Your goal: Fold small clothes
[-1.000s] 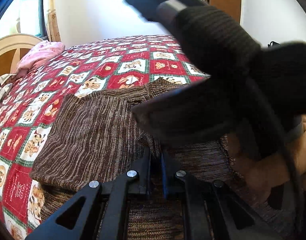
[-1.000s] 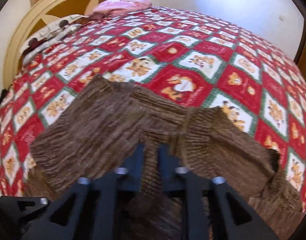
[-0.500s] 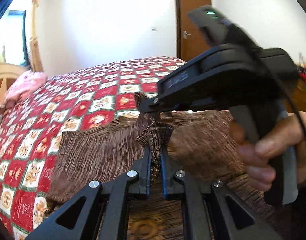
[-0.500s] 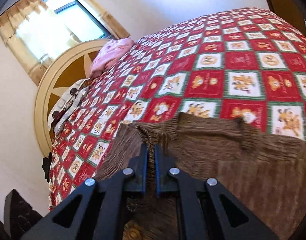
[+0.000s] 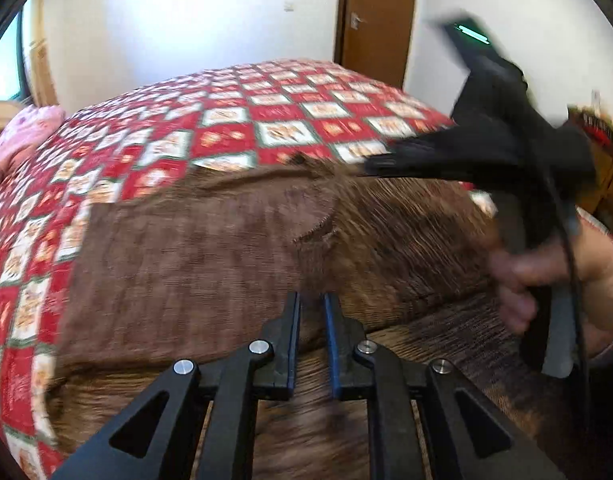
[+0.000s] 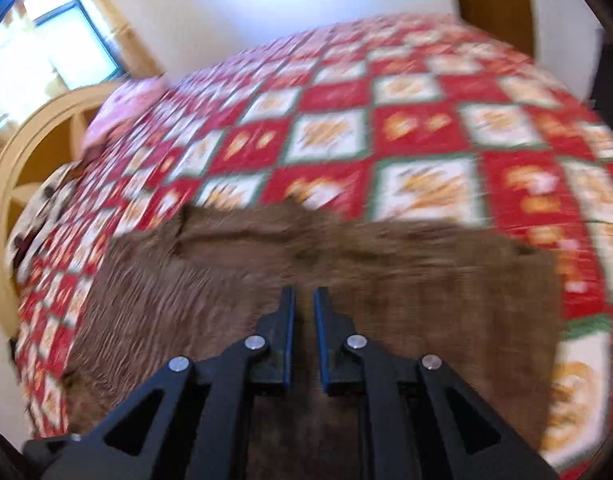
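Both tongs hang over the bed with a narrow gap between their fingers and nothing in it. Fingers of the left gripper (image 5: 310, 300) stand slightly apart, with knit showing through the gap. The right gripper (image 6: 303, 296) shows the same small empty gap in its own view, though motion blur softens the picture there.

Beyond both sets of fingertips spreads the red, white and green patchwork quilt with small orange figures in its squares (image 5: 242, 136), covering the bed out to the far wall.

On that quilt, directly under and ahead of both tongs, lies the brown marled knit sweater (image 5: 186, 256), spread fairly flat. In the left wrist view a folded upper layer ends in a straight edge just ahead of the fingertips, with more knit below it, beneath the linkage. In the right wrist view the sweater (image 6: 406, 280) reaches to the right of the fingers and ends in a straight side edge on the quilt.

To the right of the left tongs, above the sweater, the right gripper (image 5: 380, 168) appears blurred, its black handle held by the person's bare right hand (image 5: 546, 276).

Far off to the left of both tongs a pink crumpled cloth (image 5: 22, 136) rests on the quilt.
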`<state>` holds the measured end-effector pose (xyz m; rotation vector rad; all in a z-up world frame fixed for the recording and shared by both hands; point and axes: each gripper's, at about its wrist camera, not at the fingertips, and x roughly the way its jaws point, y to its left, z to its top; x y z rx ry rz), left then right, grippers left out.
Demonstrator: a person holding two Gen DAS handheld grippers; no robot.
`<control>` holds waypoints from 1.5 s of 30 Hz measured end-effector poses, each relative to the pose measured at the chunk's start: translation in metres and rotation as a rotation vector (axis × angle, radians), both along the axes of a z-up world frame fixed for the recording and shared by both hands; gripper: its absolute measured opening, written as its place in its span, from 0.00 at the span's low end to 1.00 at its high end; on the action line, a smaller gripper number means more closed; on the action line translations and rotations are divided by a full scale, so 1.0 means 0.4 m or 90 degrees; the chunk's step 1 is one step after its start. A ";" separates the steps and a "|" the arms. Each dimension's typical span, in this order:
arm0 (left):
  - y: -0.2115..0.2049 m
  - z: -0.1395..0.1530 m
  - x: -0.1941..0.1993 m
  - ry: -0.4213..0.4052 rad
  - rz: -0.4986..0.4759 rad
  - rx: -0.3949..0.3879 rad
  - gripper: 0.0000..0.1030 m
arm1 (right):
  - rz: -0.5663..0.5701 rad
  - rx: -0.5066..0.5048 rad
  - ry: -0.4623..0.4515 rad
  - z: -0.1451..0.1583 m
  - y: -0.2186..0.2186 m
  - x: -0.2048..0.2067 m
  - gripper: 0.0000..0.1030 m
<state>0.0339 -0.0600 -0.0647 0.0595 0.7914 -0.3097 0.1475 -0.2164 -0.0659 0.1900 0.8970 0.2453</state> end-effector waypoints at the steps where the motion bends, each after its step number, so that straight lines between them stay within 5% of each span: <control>1: 0.019 0.012 -0.005 -0.009 0.011 -0.006 0.12 | -0.011 -0.006 -0.021 0.017 -0.008 -0.020 0.15; 6: 0.155 0.045 0.029 -0.021 0.116 -0.013 0.12 | 0.075 0.009 -0.056 0.076 0.039 -0.128 0.15; 13: 0.299 -0.064 0.082 0.039 0.257 0.100 0.12 | 0.143 0.007 -0.008 0.013 0.156 -0.172 0.15; 16: 0.371 -0.085 0.056 0.042 0.286 0.054 0.12 | 0.148 0.002 0.015 -0.024 0.174 -0.189 0.15; 21: 0.461 -0.038 0.016 0.043 0.322 0.054 0.14 | 0.116 -0.035 0.042 -0.049 0.166 -0.215 0.14; 24: 0.527 0.006 -0.035 0.005 0.322 0.048 0.14 | 0.118 -0.016 0.020 0.014 0.159 -0.258 0.21; 27: 0.596 0.053 -0.126 -0.037 0.329 0.078 0.14 | 0.130 0.011 -0.028 0.086 0.165 -0.332 0.62; 29: 0.627 0.072 -0.179 -0.055 0.335 0.091 0.15 | 0.155 0.025 -0.069 0.129 0.186 -0.399 0.68; 32: 0.668 0.095 -0.263 -0.087 0.350 0.103 0.26 | 0.212 0.021 -0.078 0.142 0.260 -0.461 0.68; 34: 0.694 0.108 -0.322 -0.104 0.363 0.099 0.66 | 0.243 0.016 -0.075 0.133 0.314 -0.506 0.68; 36: 0.714 0.117 -0.377 -0.130 0.378 0.102 0.80 | 0.294 0.018 -0.059 0.110 0.379 -0.558 0.68; 45: 0.788 0.099 -0.520 -0.120 0.400 0.084 0.80 | 0.525 -0.045 -0.037 0.014 0.615 -0.763 0.67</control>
